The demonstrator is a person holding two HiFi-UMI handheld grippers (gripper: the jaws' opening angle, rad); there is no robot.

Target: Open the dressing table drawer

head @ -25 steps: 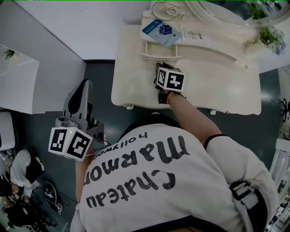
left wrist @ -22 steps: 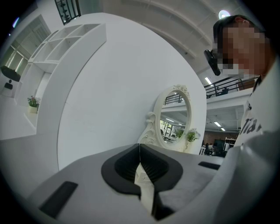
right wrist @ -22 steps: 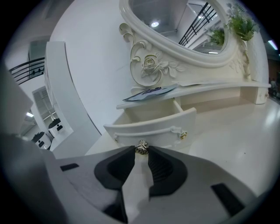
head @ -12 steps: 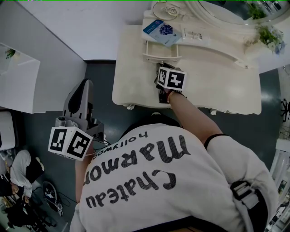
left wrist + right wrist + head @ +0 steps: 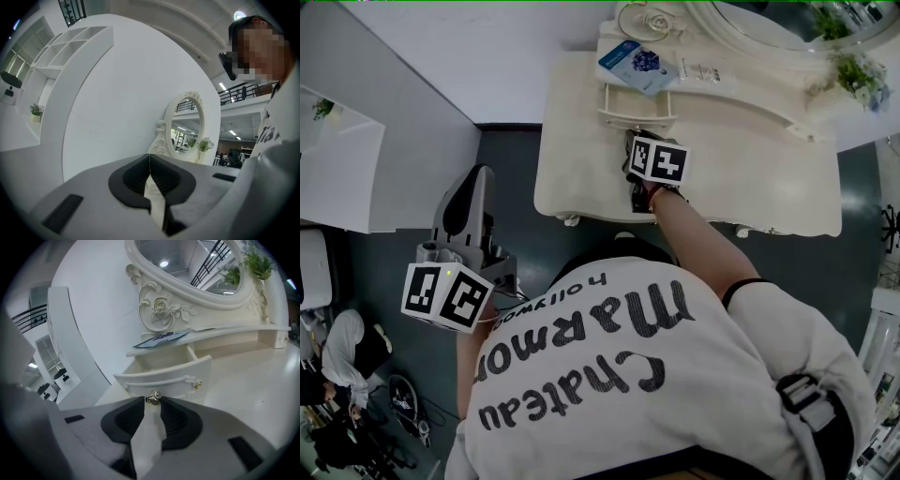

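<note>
right claw (image 5: 153, 403) on drawer knob (image 5: 153, 397)

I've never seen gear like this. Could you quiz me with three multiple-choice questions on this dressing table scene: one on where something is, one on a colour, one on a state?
1. Where does the blue-and-white booklet lie?
A. On the shelf above the drawer
B. Inside the drawer
C. On the floor

2. What colour is the drawer's knob?
A. Black
B. Red
C. Golden

3. What state is the drawer in?
A. Shut flush
B. Pulled partly out
C. Taken out and set on the table top

Answers:
1. A: the booklet rests flat on the shelf, directly over the drawer.
2. C: the right gripper view shows a small golden metal knob on the cream-white front.
3. B: the drawer's front stands out from under the shelf with its inside showing, and the right gripper is closed on the knob.
</note>
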